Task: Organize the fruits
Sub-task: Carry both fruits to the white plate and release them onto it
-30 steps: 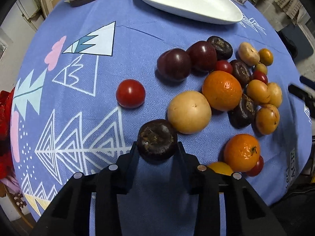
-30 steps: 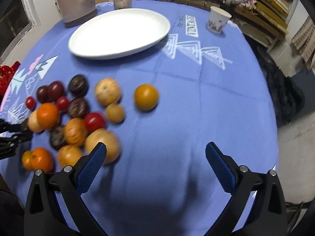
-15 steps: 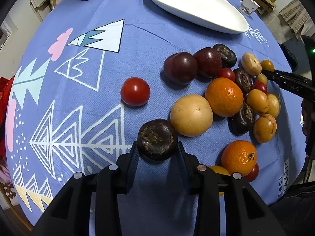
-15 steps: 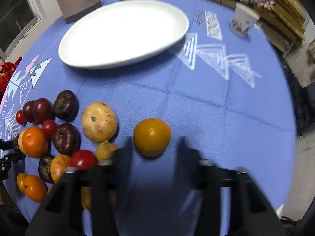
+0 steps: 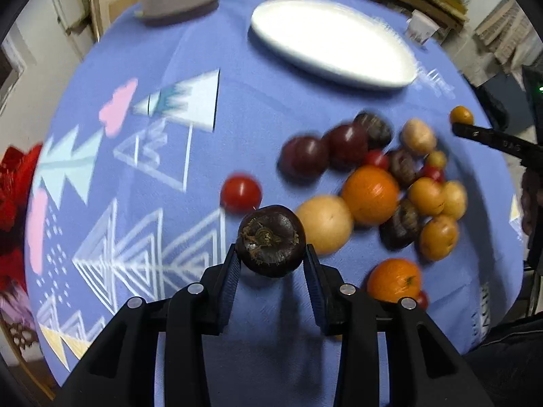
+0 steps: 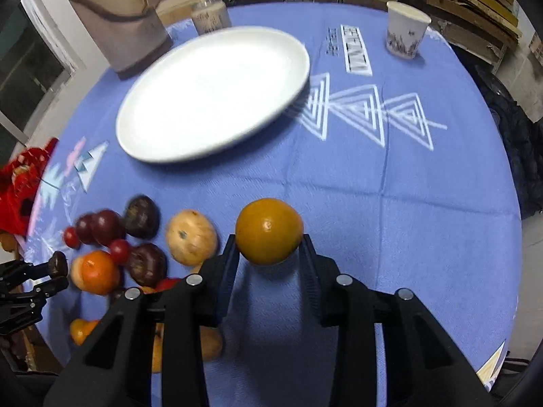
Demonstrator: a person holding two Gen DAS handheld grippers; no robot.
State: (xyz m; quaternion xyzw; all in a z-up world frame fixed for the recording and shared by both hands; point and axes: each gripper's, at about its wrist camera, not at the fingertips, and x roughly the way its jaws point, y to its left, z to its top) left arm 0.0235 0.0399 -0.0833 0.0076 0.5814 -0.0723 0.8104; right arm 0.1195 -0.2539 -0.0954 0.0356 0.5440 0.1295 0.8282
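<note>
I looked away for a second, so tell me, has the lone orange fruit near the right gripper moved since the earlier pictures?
Yes. The orange fruit, earlier loose on the cloth beside the pile, now sits clamped in the right gripper, closer to the white plate.

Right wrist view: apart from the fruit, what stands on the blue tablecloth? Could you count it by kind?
White plate: 1
Paper cup: 1
Jar: 1
Beige container: 1
Total: 4
</note>
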